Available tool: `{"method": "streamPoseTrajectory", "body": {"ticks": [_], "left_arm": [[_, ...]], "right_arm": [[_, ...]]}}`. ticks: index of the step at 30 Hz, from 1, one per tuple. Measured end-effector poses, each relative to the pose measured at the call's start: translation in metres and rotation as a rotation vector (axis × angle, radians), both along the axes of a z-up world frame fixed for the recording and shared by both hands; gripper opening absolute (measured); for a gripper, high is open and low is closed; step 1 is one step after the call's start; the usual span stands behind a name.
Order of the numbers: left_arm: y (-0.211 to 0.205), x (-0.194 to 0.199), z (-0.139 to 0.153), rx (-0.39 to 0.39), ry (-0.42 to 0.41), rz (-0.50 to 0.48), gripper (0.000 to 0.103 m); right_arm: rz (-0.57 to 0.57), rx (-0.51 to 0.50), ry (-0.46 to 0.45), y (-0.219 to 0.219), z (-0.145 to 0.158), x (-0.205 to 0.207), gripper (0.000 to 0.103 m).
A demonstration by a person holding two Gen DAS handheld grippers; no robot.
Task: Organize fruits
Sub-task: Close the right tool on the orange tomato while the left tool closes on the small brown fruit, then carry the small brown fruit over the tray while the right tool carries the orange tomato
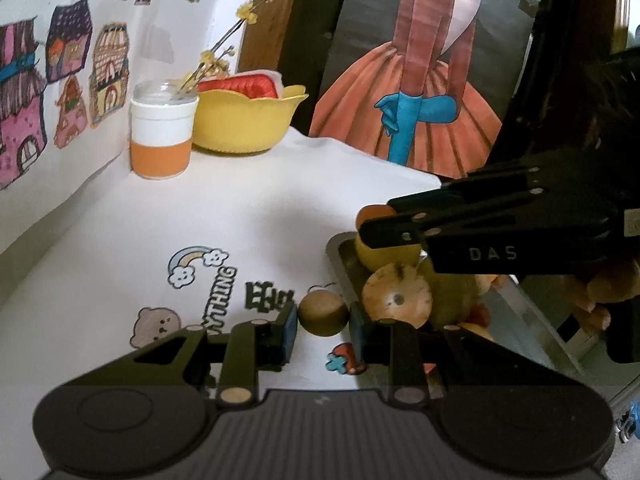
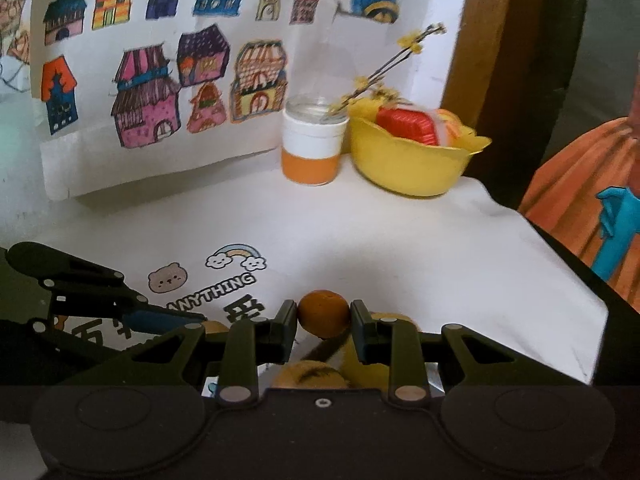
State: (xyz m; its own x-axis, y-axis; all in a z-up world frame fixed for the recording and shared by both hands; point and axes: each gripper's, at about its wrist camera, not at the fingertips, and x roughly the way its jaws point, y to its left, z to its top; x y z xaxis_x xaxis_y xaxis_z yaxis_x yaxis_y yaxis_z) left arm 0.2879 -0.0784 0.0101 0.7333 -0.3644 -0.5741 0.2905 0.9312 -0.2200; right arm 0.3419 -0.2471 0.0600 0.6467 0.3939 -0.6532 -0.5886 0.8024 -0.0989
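While the left gripper (image 1: 323, 330) clamps a brown fruit (image 1: 323, 313), the right gripper (image 2: 324, 330) clamps an orange (image 2: 323, 313) — both round.

Both views are fisheye cameras, 1 on each gripper, looking forward along its 2 fingers from low and close over the white printed cloth (image 1: 248, 216). The left wrist view faces the back corner, with the metal tray (image 1: 340, 252) of fruit near on its right side. The right wrist view looks from above that tray toward the wall of house drawings (image 2: 160, 80). The 2 views share the cloth, the orange-banded jar (image 2: 312, 148) and the yellow bowl (image 2: 412, 160), and each sees the other gripper.
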Motion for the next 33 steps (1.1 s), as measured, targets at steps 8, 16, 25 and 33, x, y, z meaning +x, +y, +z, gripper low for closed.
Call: {"method": "streamPoseTrajectory", "body": {"ticks": [8, 16, 25, 33], "left_arm": [[-0.024, -0.002, 0.013, -0.010, -0.033, -0.027, 0.031], [-0.055, 0.001, 0.022, -0.009, -0.060, -0.059, 0.031], [-0.088, 0.005, 0.029, 0.020, -0.088, -0.101, 0.031], [-0.110, 0.026, 0.033, 0.012, -0.080, -0.109, 0.031]], "right_arm": [[-0.083, 0.018, -0.051, -0.048, 0.018, -0.014, 0.031], [-0.150, 0.052, -0.077, -0.089, 0.017, -0.021, 0.031], [-0.203, 0.096, -0.070, -0.125, 0.002, -0.033, 0.031], [-0.208, 0.103, -0.047, -0.141, -0.017, -0.050, 0.031]]}}
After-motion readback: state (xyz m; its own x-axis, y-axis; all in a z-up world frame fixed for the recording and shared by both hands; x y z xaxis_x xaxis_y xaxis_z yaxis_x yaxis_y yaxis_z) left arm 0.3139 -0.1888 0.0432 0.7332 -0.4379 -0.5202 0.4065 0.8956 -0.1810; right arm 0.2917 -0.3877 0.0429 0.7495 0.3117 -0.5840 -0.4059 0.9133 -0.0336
